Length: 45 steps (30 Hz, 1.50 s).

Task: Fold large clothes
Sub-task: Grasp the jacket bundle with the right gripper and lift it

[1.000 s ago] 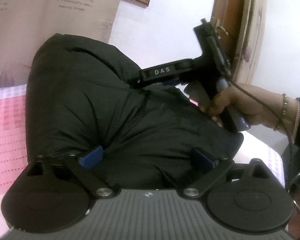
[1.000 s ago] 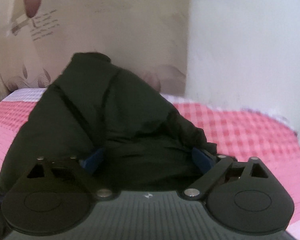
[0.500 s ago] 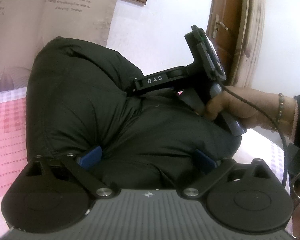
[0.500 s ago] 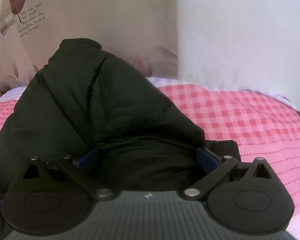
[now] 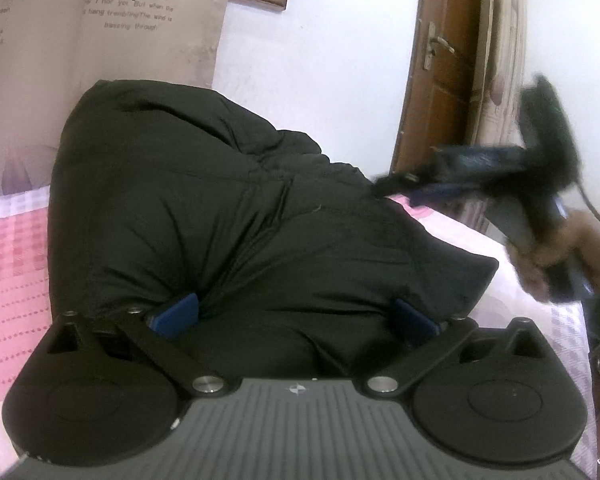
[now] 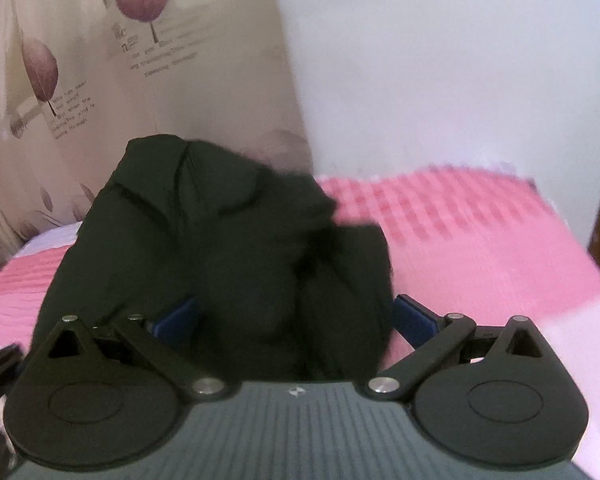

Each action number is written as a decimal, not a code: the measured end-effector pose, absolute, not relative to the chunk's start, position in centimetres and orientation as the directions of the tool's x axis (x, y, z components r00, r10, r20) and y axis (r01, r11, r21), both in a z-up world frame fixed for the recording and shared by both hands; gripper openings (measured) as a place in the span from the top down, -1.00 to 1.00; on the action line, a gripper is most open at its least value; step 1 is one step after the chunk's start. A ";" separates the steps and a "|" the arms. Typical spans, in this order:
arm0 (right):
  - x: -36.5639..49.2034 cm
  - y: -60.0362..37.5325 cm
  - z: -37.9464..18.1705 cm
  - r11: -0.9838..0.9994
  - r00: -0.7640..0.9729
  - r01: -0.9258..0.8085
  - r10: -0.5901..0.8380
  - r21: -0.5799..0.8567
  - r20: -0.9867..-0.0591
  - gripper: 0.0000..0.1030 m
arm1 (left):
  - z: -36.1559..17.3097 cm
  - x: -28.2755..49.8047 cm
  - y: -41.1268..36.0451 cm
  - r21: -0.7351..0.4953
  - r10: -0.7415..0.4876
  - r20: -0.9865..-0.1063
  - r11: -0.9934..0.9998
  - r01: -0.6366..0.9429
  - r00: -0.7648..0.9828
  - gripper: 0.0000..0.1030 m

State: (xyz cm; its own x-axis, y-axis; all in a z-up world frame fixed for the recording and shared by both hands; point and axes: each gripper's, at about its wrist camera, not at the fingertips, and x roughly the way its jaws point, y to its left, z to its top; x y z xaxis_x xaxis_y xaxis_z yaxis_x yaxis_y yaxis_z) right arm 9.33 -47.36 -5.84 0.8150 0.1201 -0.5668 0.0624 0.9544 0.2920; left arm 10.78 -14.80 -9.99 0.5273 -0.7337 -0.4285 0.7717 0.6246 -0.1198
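A large black padded jacket [image 5: 228,216] lies bunched on the pink checked bed [image 5: 8,248]. My left gripper [image 5: 294,316] stands with its blue pads wide apart, the jacket's bulk pressed between them. My right gripper [image 6: 294,316] also has its pads wide apart with jacket fabric [image 6: 228,240] between them. In the left wrist view the right gripper [image 5: 412,188] appears blurred at the right, just off the jacket's far edge, held by a hand [image 5: 556,256].
A curtain with leaf prints [image 6: 80,60] hangs behind the bed. A white wall [image 6: 440,60] and a wooden door [image 5: 440,80] stand beyond. The bed's right edge [image 5: 564,320] is near the hand.
The right gripper has pulled away to the right off the jacket. The jacket's raised fold has dropped lower and more bedsheet shows in the right wrist view.
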 end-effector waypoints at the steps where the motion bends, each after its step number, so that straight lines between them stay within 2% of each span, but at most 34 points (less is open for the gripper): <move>1: 8.5 -47.6 -6.0 0.950 0.817 0.068 0.122 0.304 -0.563 -1.00 | -10.0 10.7 -14.8 -0.118 -0.733 -0.428 0.625 0.772 0.528 -1.00; 5: 4.9 -48.0 -5.3 0.948 0.863 0.112 0.055 0.297 -0.503 -1.00 | -10.3 10.5 -14.9 -0.113 -0.732 -0.426 0.627 0.771 0.532 -1.00; 9: 2.3 -45.3 -3.6 0.968 0.914 0.008 0.094 0.250 -0.394 -1.00 | -10.3 10.4 -14.8 -0.113 -0.732 -0.425 0.626 0.771 0.532 -1.00; 11: 1.3 -43.3 -3.5 0.984 0.912 -0.046 0.111 0.170 -0.394 -0.97 | -10.4 10.4 -14.8 -0.113 -0.733 -0.423 0.626 0.772 0.533 -1.00; 15: -0.1 -41.2 -5.5 0.997 0.874 -0.066 0.080 0.046 -0.480 -0.36 | -10.4 10.5 -14.7 -0.114 -0.734 -0.419 0.626 0.771 0.534 -1.00; 16: -0.2 -41.3 -6.3 0.998 0.861 -0.051 0.063 0.037 -0.506 -0.29 | -10.4 10.4 -14.7 -0.112 -0.734 -0.418 0.627 0.771 0.535 -1.00; 25: 0.6 -43.7 -9.2 0.976 0.790 -0.009 0.141 0.218 -0.597 -0.35 | -10.2 9.5 -14.3 -0.049 -0.717 -0.418 0.630 0.775 0.557 -1.00; 29: -1.5 -46.2 -8.0 0.937 0.842 0.012 0.180 0.350 -0.508 -0.40 | -8.7 8.7 -12.8 -0.094 -0.726 -0.364 0.652 0.752 0.584 -1.00; 30: -2.1 -47.2 -7.5 0.919 0.863 0.017 0.186 0.394 -0.470 -0.50 | -8.3 8.4 -12.4 -0.111 -0.736 -0.331 0.652 0.750 0.591 -1.00; 31: -2.5 -48.2 -7.2 0.895 0.876 0.015 0.203 0.446 -0.438 -0.69 | -8.0 8.1 -12.0 -0.124 -0.743 -0.302 0.652 0.748 0.597 -1.00; 32: -2.6 -49.4 -7.1 0.859 0.882 0.003 0.239 0.512 -0.406 -0.77 | -7.6 8.0 -11.7 -0.132 -0.749 -0.276 0.650 0.748 0.602 -1.00; 34: -1.6 -51.5 -7.2 0.779 0.889 -0.001 0.288 0.627 -0.355 -0.83 | -7.5 7.9 -11.5 -0.138 -0.766 -0.242 0.635 0.760 0.596 -1.00; 36: 0.4 -52.9 -7.2 0.732 0.888 0.001 0.313 0.682 -0.337 -0.84 | -7.9 8.4 -11.8 -0.154 -0.783 -0.246 0.614 0.775 0.571 -1.00; 40: 5.6 -53.3 -7.0 0.765 0.871 0.025 0.300 0.644 -0.390 -0.85 | -10.1 9.4 -12.1 -0.229 -0.783 -0.297 0.614 0.755 0.546 -1.00; 43: 9.8 -51.9 -7.0 0.773 0.840 0.007 0.339 0.635 -0.423 -0.85 | -10.7 9.1 -11.6 -0.243 -0.799 -0.255 0.598 0.764 0.545 -1.00; 44: 11.0 -51.0 -7.0 0.774 0.827 -0.009 0.361 0.633 -0.431 -0.88 | -10.8 9.1 -11.5 -0.244 -0.800 -0.254 0.596 0.765 0.543 -1.00; 45: 12.0 -50.1 -7.0 0.778 0.815 -0.025 0.379 0.628 -0.438 -1.00 | -10.8 9.1 -11.5 -0.248 -0.801 -0.252 0.597 0.763 0.544 -1.00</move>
State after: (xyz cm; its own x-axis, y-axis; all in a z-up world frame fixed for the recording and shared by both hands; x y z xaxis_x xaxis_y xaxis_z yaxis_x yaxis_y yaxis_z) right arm 12.01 -50.08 -6.97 0.8153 0.3793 -0.4376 -0.0252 0.7782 0.6275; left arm 9.11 -11.46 -10.85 0.5436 -0.8005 -0.2524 0.7634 0.5965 -0.2478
